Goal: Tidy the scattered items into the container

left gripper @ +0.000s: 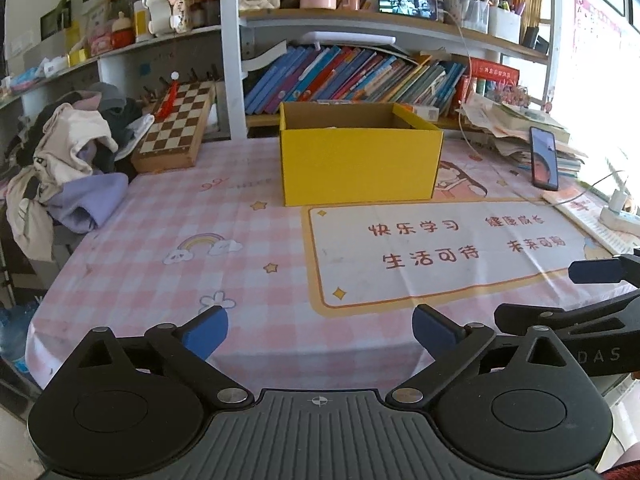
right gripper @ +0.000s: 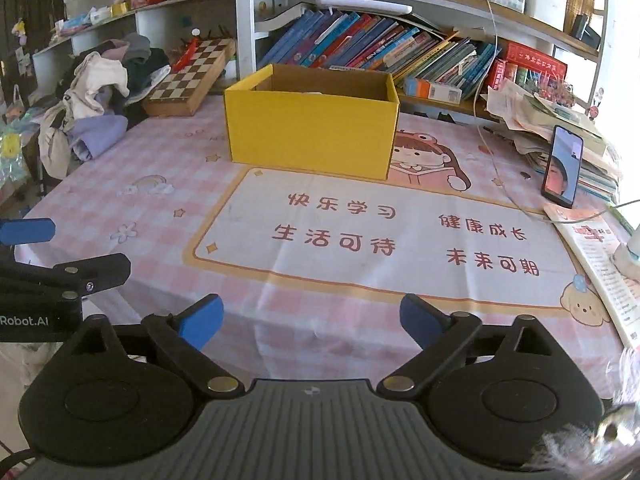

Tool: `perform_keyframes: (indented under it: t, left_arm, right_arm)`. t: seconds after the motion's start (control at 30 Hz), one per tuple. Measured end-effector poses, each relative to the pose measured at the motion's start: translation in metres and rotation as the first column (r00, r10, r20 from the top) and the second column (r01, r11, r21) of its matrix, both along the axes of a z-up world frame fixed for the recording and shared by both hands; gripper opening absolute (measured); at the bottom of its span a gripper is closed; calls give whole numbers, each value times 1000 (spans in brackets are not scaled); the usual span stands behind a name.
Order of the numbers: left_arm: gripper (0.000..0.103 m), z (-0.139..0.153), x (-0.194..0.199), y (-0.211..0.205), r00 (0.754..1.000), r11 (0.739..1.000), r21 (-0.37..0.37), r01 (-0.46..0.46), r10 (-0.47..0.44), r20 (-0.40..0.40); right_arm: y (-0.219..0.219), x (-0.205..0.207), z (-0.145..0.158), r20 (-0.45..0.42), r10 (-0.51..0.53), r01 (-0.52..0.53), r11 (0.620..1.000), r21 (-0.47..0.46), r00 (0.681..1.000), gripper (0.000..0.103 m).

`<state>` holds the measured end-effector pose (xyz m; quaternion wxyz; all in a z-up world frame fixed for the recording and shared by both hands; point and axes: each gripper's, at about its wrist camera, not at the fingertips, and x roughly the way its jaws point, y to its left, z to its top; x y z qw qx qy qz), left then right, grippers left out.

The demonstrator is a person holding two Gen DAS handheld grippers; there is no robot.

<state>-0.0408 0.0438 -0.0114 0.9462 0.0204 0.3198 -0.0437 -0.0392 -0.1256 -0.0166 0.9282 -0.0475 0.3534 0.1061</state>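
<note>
A yellow cardboard box (left gripper: 360, 160) (right gripper: 312, 136) stands open-topped at the far middle of the pink checked tablecloth (left gripper: 160, 240) (right gripper: 160, 152). Its inside is mostly hidden; only a pale edge shows above the front wall. My left gripper (left gripper: 320, 330) hovers over the near edge of the table, jaws spread wide, nothing between the blue pads (left gripper: 206, 334). My right gripper (right gripper: 312, 320) is likewise open and empty, beside it. Each gripper's fingers show at the edge of the other's view: the right one (left gripper: 592, 272), the left one (right gripper: 28, 230).
A heap of clothes (left gripper: 72, 168) (right gripper: 92, 116) and a chessboard box (left gripper: 176, 128) (right gripper: 192, 76) lie at the far left. A propped phone (left gripper: 544, 159) (right gripper: 562, 172), papers, a booklet (right gripper: 600, 272) and a cable sit right. Bookshelves (left gripper: 352, 76) stand behind the box.
</note>
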Motion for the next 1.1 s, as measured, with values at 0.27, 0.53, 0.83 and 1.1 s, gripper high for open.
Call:
perform_keyframes:
  t: [0.27,0.53,0.83,1.1]
  left_arm:
    - [103,-1,1,2,1000,1000,-15,-3,3,-4]
    - [103,-3,3,3,1000,1000,-17,-4,4,-18]
    - [103,-4,4,3,1000,1000,-21,-9,9,-29]
    - [103,-4,3,5,1000,1000,-29,-10,9,-26]
  right_arm:
    - [1,2,-2,-10,5,-5,1000,-11,1000,99]
    - [1,4,-3,-17,2,-3,1000,-12,1000,99]
    - [2,4,-4,-24,1,-2,1000,-12,1000,100]
    - [3,4,-5,-25,5,-5,1000,-13,1000,100]
